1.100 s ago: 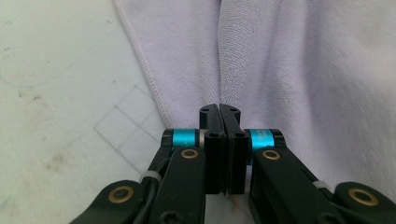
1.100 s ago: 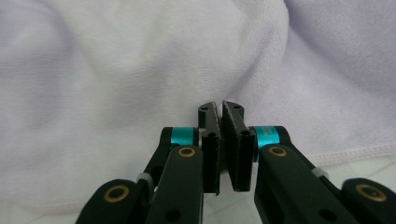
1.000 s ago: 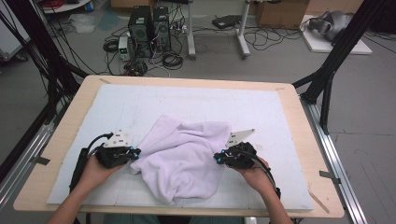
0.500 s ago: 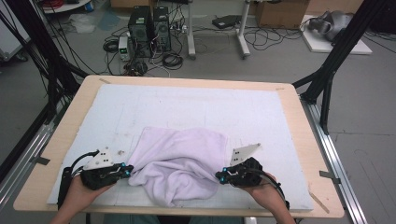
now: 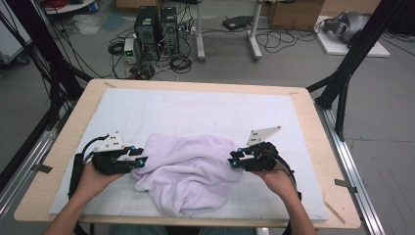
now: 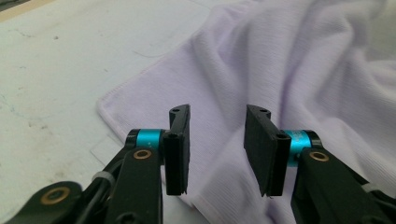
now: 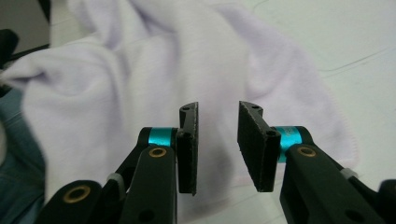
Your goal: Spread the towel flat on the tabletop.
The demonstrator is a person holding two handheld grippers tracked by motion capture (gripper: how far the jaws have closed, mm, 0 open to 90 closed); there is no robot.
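- Lilac towel (image 5: 188, 171) between two hand-held grippers, rumpled on the white mat (image 5: 195, 110) near the table's front edge.
- Left gripper (image 5: 139, 159): jaws parted, having just been opening; in the left gripper view the towel's hemmed corner (image 6: 112, 105) lies beyond and beneath the spread pads (image 6: 180, 140), with no cloth pinched between them.
- Right gripper (image 5: 235, 161): jaws likewise parted after just opening; in the right gripper view the pads (image 7: 254, 144) stand over the towel's other side, nothing clamped.
- Towel position: bunched in soft folds, its left edge just beside the left gripper, its right edge touching or just under the right gripper; its front lobe reaches toward the mat's front edge.
- Step in hand, as judged: release after a pull, ahead of a fresh grasp.
- Good practice, as judged: lower each gripper onto a single hemmed corner, take one layer only, close fully before drawing outward, and move both hands evenly so the folds flatten.
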